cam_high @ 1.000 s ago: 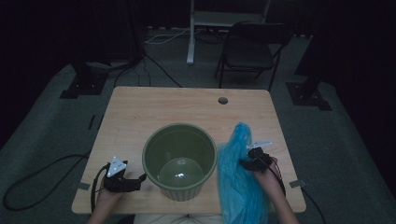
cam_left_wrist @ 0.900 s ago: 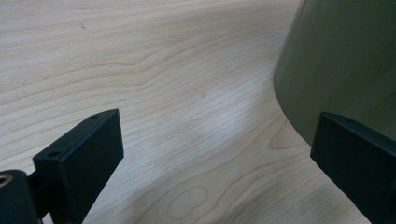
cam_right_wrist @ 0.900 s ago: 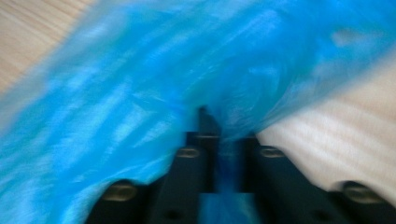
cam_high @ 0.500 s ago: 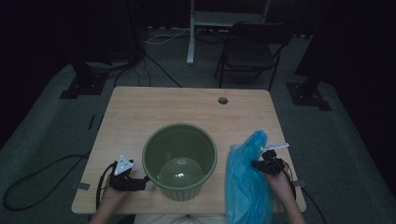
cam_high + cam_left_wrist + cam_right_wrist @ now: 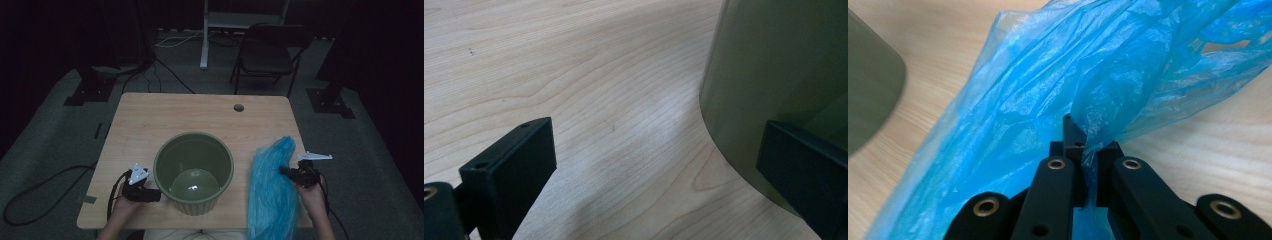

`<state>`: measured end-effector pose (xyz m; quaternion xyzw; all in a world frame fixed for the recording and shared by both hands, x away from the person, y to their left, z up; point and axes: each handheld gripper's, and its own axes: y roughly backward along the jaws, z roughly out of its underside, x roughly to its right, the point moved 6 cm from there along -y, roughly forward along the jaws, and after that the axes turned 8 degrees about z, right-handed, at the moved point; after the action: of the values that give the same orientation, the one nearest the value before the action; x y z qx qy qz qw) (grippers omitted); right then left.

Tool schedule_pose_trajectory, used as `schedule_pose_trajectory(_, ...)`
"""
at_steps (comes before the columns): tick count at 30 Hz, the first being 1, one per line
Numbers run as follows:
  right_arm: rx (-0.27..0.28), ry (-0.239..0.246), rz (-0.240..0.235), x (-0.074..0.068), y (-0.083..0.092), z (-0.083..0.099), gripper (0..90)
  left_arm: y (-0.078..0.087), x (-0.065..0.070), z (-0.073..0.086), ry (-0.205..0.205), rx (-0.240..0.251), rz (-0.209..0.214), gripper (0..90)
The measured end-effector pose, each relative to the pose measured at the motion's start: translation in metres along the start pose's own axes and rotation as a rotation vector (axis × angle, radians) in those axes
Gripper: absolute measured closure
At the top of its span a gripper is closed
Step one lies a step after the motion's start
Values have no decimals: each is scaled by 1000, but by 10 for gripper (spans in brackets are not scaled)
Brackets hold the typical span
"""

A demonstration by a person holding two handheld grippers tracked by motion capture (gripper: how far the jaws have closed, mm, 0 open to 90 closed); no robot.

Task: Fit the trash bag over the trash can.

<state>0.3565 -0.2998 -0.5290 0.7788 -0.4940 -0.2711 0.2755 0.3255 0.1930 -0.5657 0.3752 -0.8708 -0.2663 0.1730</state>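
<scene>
A fold of thin blue plastic bag is pinched between the closed jaws of the right gripper, as seen in the right gripper view; the jaws have just been closing, with the film caught between them. From that pinch the bag is spread away from the jaws, up and to both sides over the wooden table. In the high view the right gripper is held at the table's right edge, and the bag is draped from it leftward and toward the person, its lower end hanging past the near edge of the table. Just beside the bag, to its left, a green bucket is seen standing upright. On the bucket's other side the left gripper is held low against the table, its jaws spread wide; in the left gripper view one jaw is set close against the bucket's wall, and nothing is clamped.
</scene>
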Motion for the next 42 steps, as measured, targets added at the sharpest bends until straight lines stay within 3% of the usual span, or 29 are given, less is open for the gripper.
schedule_pose_trajectory(2,20,-7,-7,1,5,-4,900,-1,0,-1,0,-4,5,31)
schedule_pose_trajectory(3,61,-20,-20,1,16,-14,900,-3,0,-2,2,-3,6,31)
schedule_pose_trajectory(6,101,-24,-27,2,27,-24,900,-8,3,-6,-4,-2,16,31)
schedule_pose_trajectory(10,216,-31,-55,0,57,-50,900,-14,7,-7,-12,-6,22,31)
schedule_pose_trajectory(12,239,-31,-60,-1,63,-55,900,-14,7,-6,-12,-9,26,31)
schedule_pose_trajectory(14,304,-18,-75,-7,81,-69,900,-11,5,-2,-9,-22,26,31)
schedule_pose_trajectory(15,304,-18,-75,-7,81,-69,900,-11,5,-2,-9,-22,26,31)
schedule_pose_trajectory(18,382,6,-111,-18,107,-88,900,-5,2,2,3,-20,20,31)
schedule_pose_trajectory(22,463,37,-124,-29,132,-109,900,-1,-2,4,16,-4,3,31)
schedule_pose_trajectory(23,463,37,-124,-29,132,-109,900,0,-2,4,22,3,-5,31)
schedule_pose_trajectory(24,511,43,-139,-34,146,-121,900,0,-3,5,22,4,-15,30)
schedule_pose_trajectory(27,583,62,-148,-42,168,-137,900,3,-5,8,39,16,-14,31)
schedule_pose_trajectory(30,608,67,-155,-45,176,-143,900,4,-5,9,35,11,-18,31)
schedule_pose_trajectory(31,677,90,-180,-55,198,-163,900,4,-6,10,46,15,-17,31)
schedule_pose_trajectory(32,677,90,-180,-55,198,-163,900,5,-7,10,50,19,-18,31)
schedule_pose_trajectory(34,761,121,-215,-69,221,-187,900,6,-8,10,51,22,-22,31)
schedule_pose_trajectory(38,831,167,-223,-87,243,-212,900,5,-8,10,52,17,-23,31)
schedule_pose_trajectory(39,877,188,-241,-100,256,-228,900,5,-7,10,54,15,-20,31)
schedule_pose_trajectory(42,905,215,-276,-114,267,-242,900,4,-6,11,52,10,-17,31)
